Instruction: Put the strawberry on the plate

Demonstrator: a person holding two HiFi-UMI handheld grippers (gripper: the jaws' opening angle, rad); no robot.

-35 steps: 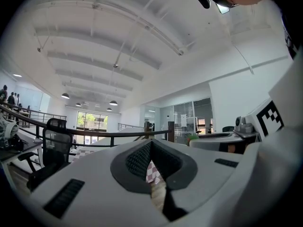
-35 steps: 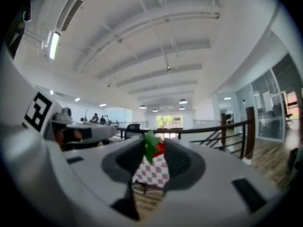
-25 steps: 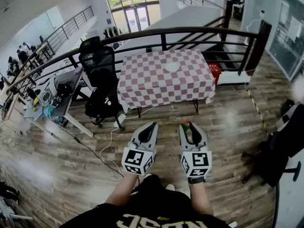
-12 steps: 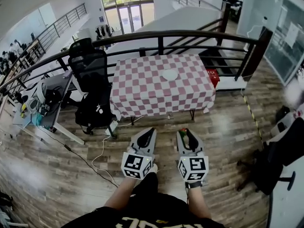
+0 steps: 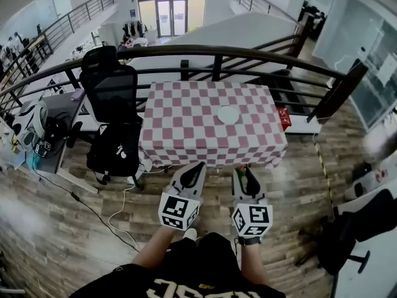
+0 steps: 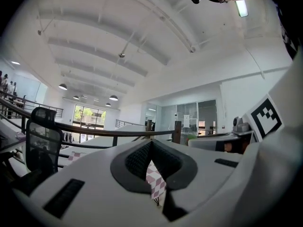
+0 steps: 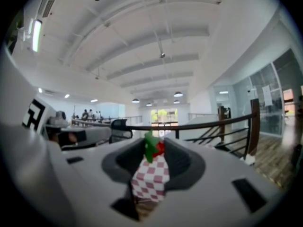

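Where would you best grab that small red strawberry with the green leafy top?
By its red body, pinched from two opposite sides. The right gripper holds the small red strawberry that way at its jaw tips. The rounded flesh probably gives the pads something firm, while the green leafy top looks too thin and floppy to hold, and pokes out free.

white round plate [image 5: 227, 114] on red-checked cloth bench [image 5: 186, 132], right of centre. black office chair [image 5: 111, 92] at bench's left, dark metal railing [image 5: 217, 53] behind it.

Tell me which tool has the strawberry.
The right tool: a red, green-topped strawberry is pinched between its tips. The left tool is shut on nothing.
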